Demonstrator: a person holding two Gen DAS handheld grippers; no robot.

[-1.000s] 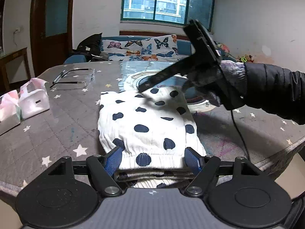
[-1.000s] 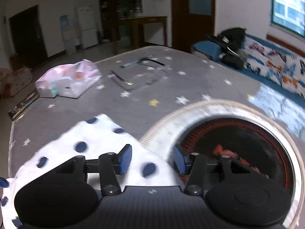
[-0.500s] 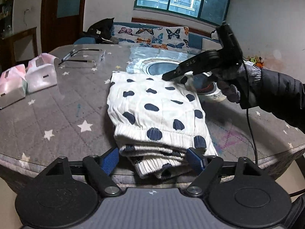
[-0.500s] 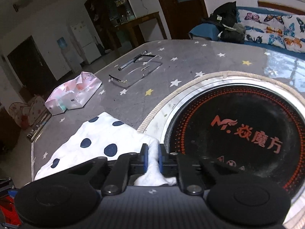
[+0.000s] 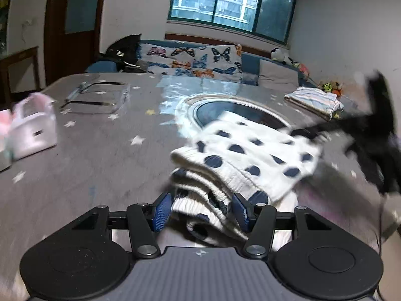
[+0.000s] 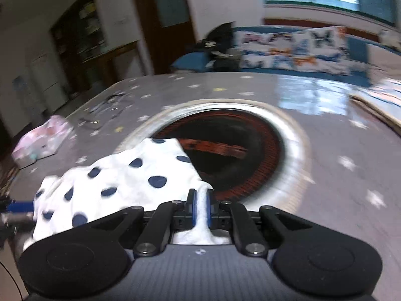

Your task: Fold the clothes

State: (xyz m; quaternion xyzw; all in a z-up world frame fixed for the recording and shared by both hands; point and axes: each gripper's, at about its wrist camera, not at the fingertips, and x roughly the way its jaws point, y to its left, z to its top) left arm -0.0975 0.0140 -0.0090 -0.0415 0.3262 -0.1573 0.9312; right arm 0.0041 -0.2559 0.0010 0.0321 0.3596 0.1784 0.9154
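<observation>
A folded white garment with dark blue dots (image 5: 250, 155) is lifted off the grey star-patterned table (image 5: 87, 150). My left gripper (image 5: 203, 212) grips its thick ribbed end between blue pads. My right gripper (image 6: 200, 207) is shut on the garment's far corner (image 6: 140, 175), above the round black cooktop (image 6: 240, 150). In the left wrist view the right gripper (image 5: 371, 135) shows blurred at the right, holding that far end.
A folded striped garment (image 5: 313, 100) lies at the table's far right. A clear hanger (image 5: 100, 97) lies at the far left. Pink tissue packs (image 5: 32, 128) sit at the left edge. A butterfly-print sofa (image 5: 200, 60) stands beyond the table.
Both grippers have closed on the dotted garment's ends and lifted it off the table. It has swung to the right, over the cooktop.
</observation>
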